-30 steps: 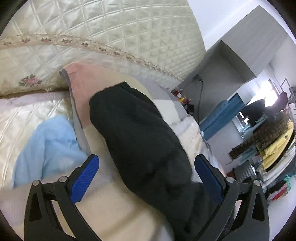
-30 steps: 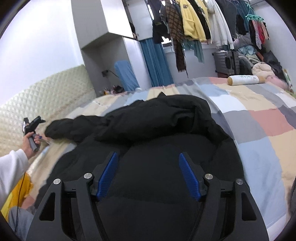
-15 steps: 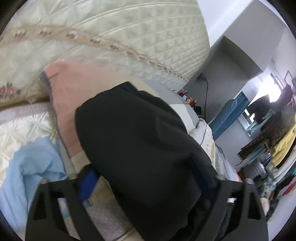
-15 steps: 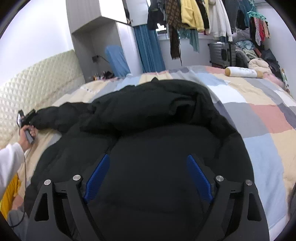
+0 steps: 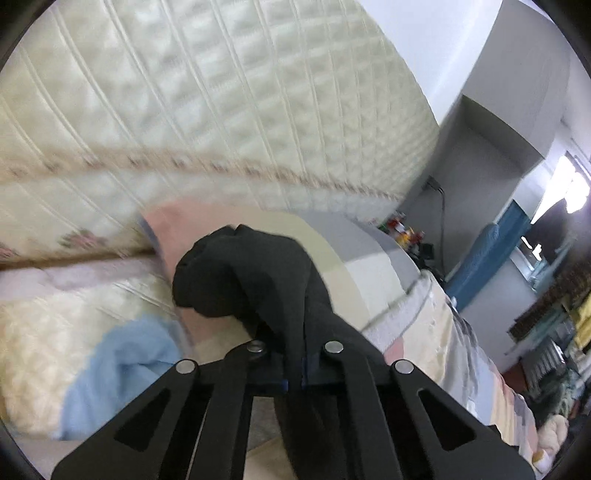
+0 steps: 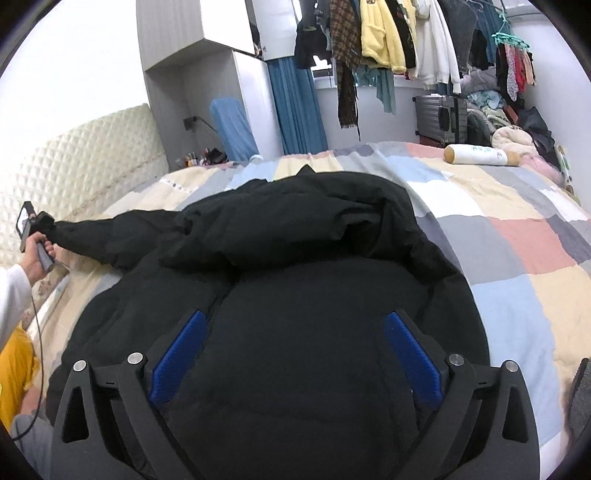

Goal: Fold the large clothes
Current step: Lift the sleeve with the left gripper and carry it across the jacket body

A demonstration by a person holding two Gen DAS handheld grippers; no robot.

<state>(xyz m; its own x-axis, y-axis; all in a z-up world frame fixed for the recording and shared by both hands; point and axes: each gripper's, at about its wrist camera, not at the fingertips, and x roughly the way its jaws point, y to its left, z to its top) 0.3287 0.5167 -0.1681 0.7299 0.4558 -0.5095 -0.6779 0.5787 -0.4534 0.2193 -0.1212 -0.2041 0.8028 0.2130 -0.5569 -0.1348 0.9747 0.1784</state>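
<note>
A large black puffer jacket [image 6: 303, 266] lies spread on the bed's patchwork quilt [image 6: 517, 236], hood bunched at the far side. Its left sleeve [image 6: 110, 236] stretches out toward the headboard. My left gripper [image 5: 294, 373] is shut on that sleeve's cuff [image 5: 243, 273] and holds it lifted off the quilt; it also shows in the right wrist view [image 6: 35, 230] at the far left. My right gripper [image 6: 291, 354] is open, its blue pads [image 6: 177, 354] spread just above the jacket's lower body.
A cream quilted headboard [image 5: 221, 110] stands beside the sleeve. A light blue cloth [image 5: 118, 362] lies on the cream pillow. A rolled bolster [image 6: 480, 155] lies at the quilt's far right. Hanging clothes [image 6: 388, 33], a suitcase [image 6: 439, 118] and a blue chair [image 6: 232, 125] stand behind.
My left gripper has closed on the sleeve cuff and lifted it toward the headboard, pulling the sleeve straight. My right gripper has moved a little closer over the jacket body, still open.
</note>
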